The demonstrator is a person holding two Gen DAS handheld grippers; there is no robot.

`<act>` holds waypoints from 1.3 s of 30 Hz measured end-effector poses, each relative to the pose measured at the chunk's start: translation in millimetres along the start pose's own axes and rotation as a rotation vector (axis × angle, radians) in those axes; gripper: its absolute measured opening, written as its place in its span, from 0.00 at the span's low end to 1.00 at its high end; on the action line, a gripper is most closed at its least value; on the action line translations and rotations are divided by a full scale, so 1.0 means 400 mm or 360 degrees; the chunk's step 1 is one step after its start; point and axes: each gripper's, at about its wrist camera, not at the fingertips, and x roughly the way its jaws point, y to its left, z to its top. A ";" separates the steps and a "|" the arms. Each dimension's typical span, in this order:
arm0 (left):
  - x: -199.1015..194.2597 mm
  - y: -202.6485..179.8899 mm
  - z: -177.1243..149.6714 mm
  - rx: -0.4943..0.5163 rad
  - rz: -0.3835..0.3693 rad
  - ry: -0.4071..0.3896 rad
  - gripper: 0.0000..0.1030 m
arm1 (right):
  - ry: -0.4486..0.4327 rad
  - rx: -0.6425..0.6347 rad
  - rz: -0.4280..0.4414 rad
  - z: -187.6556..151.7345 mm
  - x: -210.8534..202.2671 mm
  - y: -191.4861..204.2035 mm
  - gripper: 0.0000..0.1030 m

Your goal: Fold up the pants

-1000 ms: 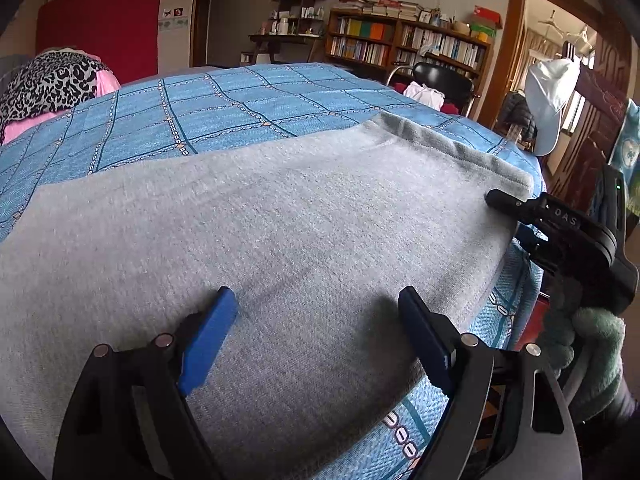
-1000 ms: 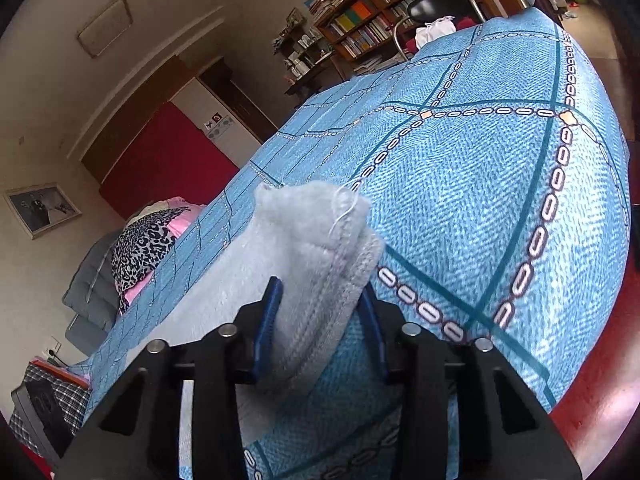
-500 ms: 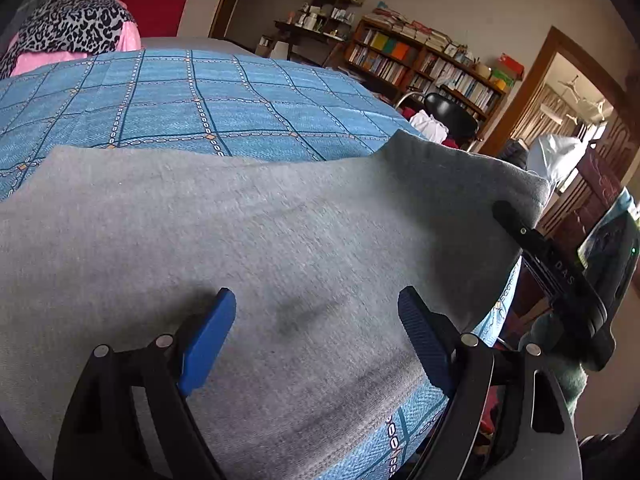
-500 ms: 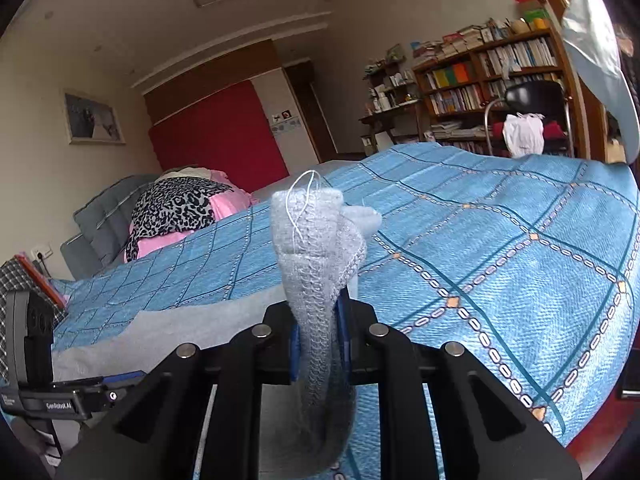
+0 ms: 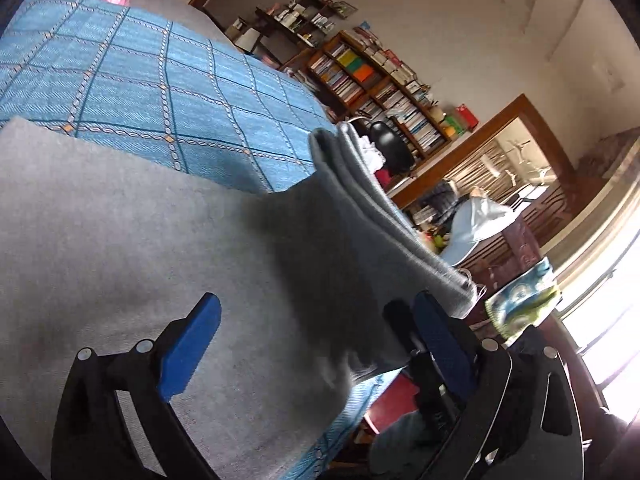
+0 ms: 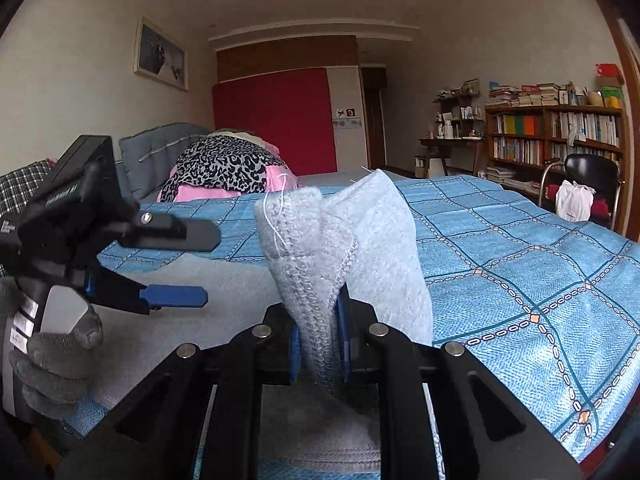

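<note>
Grey pants (image 5: 120, 232) lie spread on the blue checked bedspread (image 5: 140, 92). My right gripper (image 6: 320, 344) is shut on the ribbed waistband corner of the pants (image 6: 320, 248) and holds it raised above the bed; the lifted edge (image 5: 368, 200) shows as a rising fold in the left wrist view. My left gripper (image 5: 316, 336) is open, its blue pads (image 5: 188, 340) spread over the flat part of the pants near the bed's edge. In the right wrist view the left gripper (image 6: 176, 264) hovers open at the left, held by a gloved hand.
A leopard-print and pink pile (image 6: 224, 168) lies at the head of the bed. A bookshelf (image 6: 552, 136), a black chair (image 6: 588, 176) and a desk stand beyond the bed. A doorway (image 5: 500, 168) is at the right.
My right gripper has lifted the waistband corner higher and swung it up over the bed. The left gripper has tilted and stayed open over the pants.
</note>
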 end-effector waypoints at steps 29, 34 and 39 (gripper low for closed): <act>-0.064 0.046 0.076 0.0086 0.0218 -0.0086 0.34 | 0.0053 -0.0546 0.0345 -0.083 0.039 0.240 0.15; -0.149 0.107 0.039 0.0033 0.0285 -0.0122 0.34 | 0.0113 -0.0602 0.0461 -0.108 0.048 0.307 0.15; -0.208 0.180 0.001 -0.0037 0.0386 -0.0172 0.34 | 0.0206 -0.0637 0.0522 -0.142 0.065 0.359 0.20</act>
